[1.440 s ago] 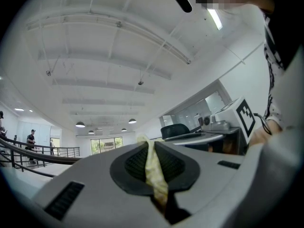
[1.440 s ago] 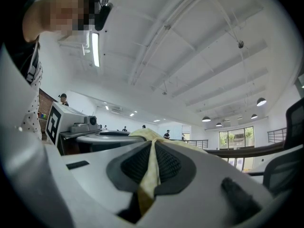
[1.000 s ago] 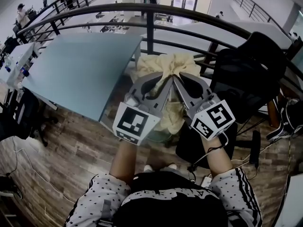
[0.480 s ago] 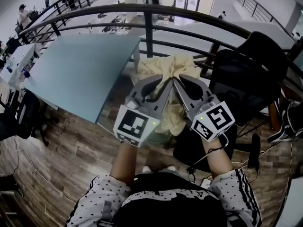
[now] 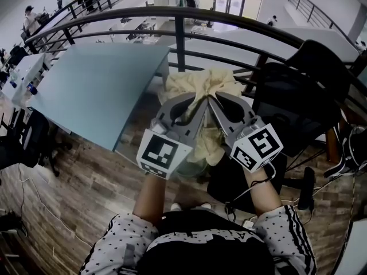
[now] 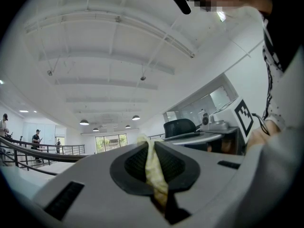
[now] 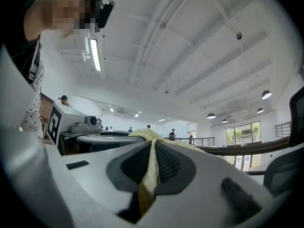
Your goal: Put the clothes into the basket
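A pale yellow cloth (image 5: 202, 83) is bunched above the two grippers, and more of it hangs below them (image 5: 210, 145), in the middle of the head view. My left gripper (image 5: 200, 103) and right gripper (image 5: 211, 101) are side by side, tips almost touching. Both are shut on the cloth. In the left gripper view a yellow fold (image 6: 153, 172) is pinched between the dark pads (image 6: 135, 165). The right gripper view shows a similar fold (image 7: 149, 175) clamped between its pads (image 7: 166, 164). A rounded pale rim (image 5: 194, 166) shows under the hanging cloth; I cannot tell if it is the basket.
A light blue table (image 5: 97, 85) stands at the left, its corner close to the cloth. A black railing (image 5: 180, 39) runs behind. A black office chair (image 5: 298, 96) is at the right. Cables (image 5: 309, 191) lie on the wooden floor (image 5: 86, 182).
Both grippers have carried the cloth a little forward toward the railing, still together. The grip on the cloth looks the same.
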A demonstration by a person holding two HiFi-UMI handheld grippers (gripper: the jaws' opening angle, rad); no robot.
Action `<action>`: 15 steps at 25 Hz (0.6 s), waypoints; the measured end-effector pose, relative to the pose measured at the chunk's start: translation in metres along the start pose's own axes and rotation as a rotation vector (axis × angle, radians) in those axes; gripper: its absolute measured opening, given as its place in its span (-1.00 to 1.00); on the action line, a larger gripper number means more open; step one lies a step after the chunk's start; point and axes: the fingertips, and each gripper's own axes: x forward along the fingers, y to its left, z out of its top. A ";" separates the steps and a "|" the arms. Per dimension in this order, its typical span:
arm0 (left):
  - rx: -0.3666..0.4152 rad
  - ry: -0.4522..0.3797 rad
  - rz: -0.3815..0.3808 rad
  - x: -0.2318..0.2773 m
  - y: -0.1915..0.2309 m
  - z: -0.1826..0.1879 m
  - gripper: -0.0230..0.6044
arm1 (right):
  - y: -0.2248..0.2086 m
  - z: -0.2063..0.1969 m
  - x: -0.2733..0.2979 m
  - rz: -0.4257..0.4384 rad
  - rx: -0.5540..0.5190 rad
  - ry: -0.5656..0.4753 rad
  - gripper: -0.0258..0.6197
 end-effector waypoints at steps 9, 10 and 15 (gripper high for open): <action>0.011 0.010 0.032 0.002 -0.001 -0.002 -0.82 | -0.002 -0.002 -0.001 0.032 0.005 -0.009 -0.81; 0.012 0.012 0.036 0.002 -0.001 -0.003 -0.82 | -0.002 -0.003 -0.001 0.036 0.007 -0.010 -0.81; 0.014 0.021 0.051 0.007 -0.003 -0.004 -0.82 | -0.007 -0.005 -0.002 0.053 0.014 -0.012 -0.81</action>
